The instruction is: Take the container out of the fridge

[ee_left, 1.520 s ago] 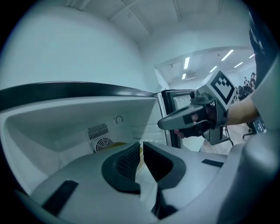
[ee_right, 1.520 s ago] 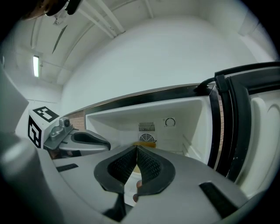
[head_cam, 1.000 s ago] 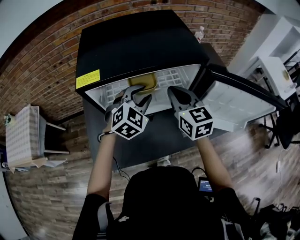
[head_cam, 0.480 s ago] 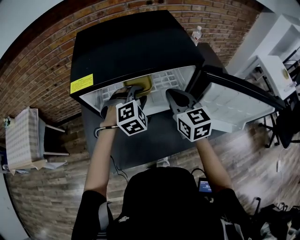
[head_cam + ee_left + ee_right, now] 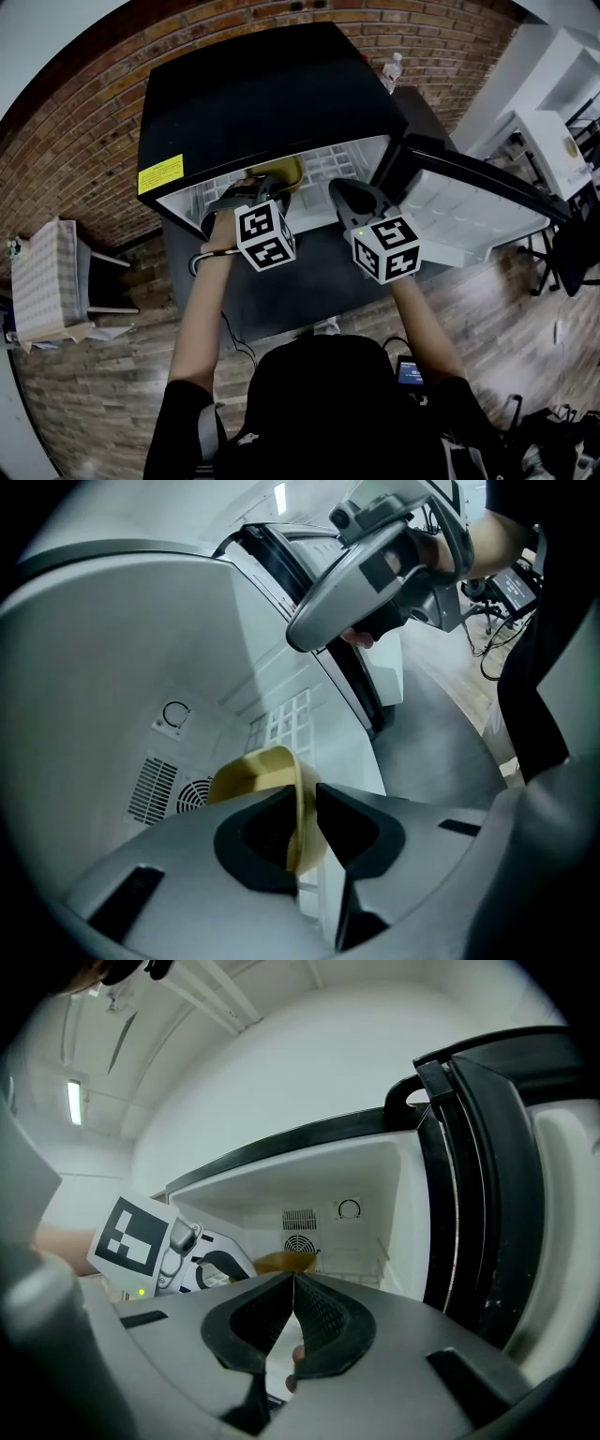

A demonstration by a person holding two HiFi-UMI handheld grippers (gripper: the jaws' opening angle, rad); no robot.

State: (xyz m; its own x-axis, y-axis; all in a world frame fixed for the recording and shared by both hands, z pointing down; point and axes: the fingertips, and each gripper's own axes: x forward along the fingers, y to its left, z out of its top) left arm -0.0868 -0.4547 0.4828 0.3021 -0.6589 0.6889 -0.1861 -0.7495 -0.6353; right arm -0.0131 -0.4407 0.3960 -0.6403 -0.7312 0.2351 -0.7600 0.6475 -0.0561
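A yellow container (image 5: pixel 284 169) stands on the white shelf inside the open black fridge (image 5: pixel 262 94). My left gripper (image 5: pixel 267 185) reaches into the fridge, and its jaws are closing on the container's near wall. In the left gripper view the yellow container (image 5: pixel 251 772) has its thin wall between the two pads of my left gripper (image 5: pixel 305 794), which touch it on both sides. My right gripper (image 5: pixel 345 189) hovers shut and empty just outside the fridge opening. In the right gripper view the right gripper (image 5: pixel 293 1279) has its pads together, with the container (image 5: pixel 286 1262) beyond.
The fridge door (image 5: pixel 469 197) stands swung open to the right. A clear bottle (image 5: pixel 394 67) stands behind the fridge. A low white table (image 5: pixel 42 272) is at the left by the brick wall, and white desks (image 5: pixel 553 141) are at the right.
My left gripper moved deeper into the fridge and brought its jaws in around the container's wall. The right gripper stayed nearly where it was.
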